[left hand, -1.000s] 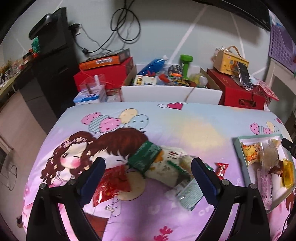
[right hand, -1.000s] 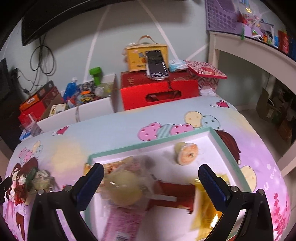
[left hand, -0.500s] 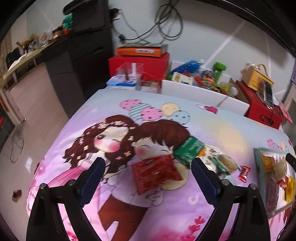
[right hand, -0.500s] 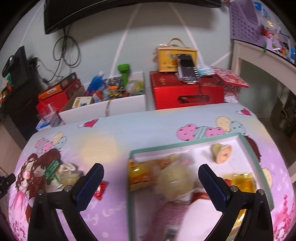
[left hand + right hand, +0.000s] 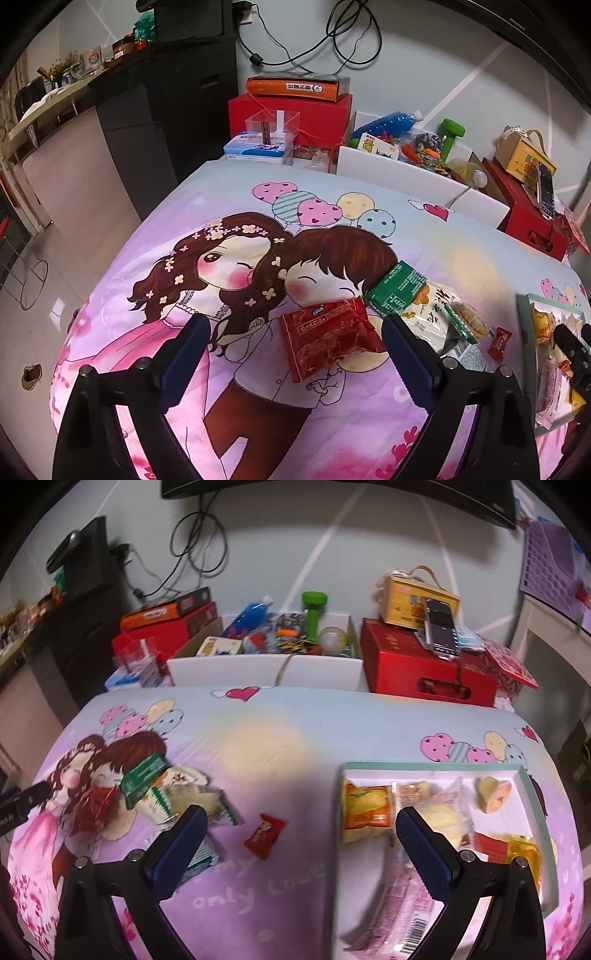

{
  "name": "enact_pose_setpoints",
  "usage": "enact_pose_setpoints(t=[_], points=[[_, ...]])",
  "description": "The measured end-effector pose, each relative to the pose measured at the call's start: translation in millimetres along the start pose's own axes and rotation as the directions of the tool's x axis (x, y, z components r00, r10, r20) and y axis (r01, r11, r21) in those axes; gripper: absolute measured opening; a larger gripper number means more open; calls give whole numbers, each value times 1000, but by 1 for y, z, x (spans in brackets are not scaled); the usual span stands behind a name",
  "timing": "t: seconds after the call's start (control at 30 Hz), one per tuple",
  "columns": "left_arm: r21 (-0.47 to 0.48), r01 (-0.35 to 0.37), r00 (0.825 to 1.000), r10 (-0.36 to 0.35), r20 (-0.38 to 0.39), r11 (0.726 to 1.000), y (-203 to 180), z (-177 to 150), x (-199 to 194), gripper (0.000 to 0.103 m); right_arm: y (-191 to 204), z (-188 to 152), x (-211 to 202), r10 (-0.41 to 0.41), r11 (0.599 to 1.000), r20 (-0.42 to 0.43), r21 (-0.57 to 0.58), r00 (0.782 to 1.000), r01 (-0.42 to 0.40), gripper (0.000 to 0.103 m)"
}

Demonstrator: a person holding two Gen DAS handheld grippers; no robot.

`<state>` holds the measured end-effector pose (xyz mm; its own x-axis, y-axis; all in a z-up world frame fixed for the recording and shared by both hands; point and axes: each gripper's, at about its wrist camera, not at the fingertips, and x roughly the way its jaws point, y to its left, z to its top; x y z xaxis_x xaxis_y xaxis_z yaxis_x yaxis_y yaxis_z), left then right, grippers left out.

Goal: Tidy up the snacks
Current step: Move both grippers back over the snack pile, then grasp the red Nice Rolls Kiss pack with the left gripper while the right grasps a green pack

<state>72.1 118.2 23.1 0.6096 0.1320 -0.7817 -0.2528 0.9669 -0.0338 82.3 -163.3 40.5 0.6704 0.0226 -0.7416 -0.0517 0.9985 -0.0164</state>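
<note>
My left gripper (image 5: pixel 293 328) is open and hovers over a red snack packet (image 5: pixel 328 339) that lies flat on the cartoon-print cloth. Just right of it lie a green packet (image 5: pixel 397 288), a white cracker packet (image 5: pixel 432 310) and a small red candy (image 5: pixel 498 343). My right gripper (image 5: pixel 301 819) is open above the cloth, and the small red candy (image 5: pixel 265 835) lies on the cloth below the gap between its fingers. The white tray (image 5: pixel 406 766) with a teal rim lies under its right finger and holds several wrapped snacks. The snack pile (image 5: pixel 173 797) sits by its left finger.
Behind the table stand a white box of toys (image 5: pixel 266 672), red boxes (image 5: pixel 428 672) and a yellow box with a phone on it (image 5: pixel 421 602). A black cabinet (image 5: pixel 177 96) and bare floor (image 5: pixel 44 295) lie to the left. The table edge curves down at the left.
The left gripper has shifted left, so the red packet now lies between its fingers. The right gripper has moved left from over the tray to the cloth between tray and pile.
</note>
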Motion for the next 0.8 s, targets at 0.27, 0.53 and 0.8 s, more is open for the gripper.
enact_pose_setpoints(t=[0.27,0.53,0.8], points=[[17,8,1000,-8,-6,1000,-6,0,1,94,22,-4,-1,20,999,-4,-50,1000,-20,103],[25,15,1000,-15,-18,1000,-10,-2,5,94,30,-5,1,34,997,-10,-67,999,-35,103],[17,29,996,-27,-90,999,-15,-9,30,94,26,-17,32,92,996,-105,1,990,-92,103]])
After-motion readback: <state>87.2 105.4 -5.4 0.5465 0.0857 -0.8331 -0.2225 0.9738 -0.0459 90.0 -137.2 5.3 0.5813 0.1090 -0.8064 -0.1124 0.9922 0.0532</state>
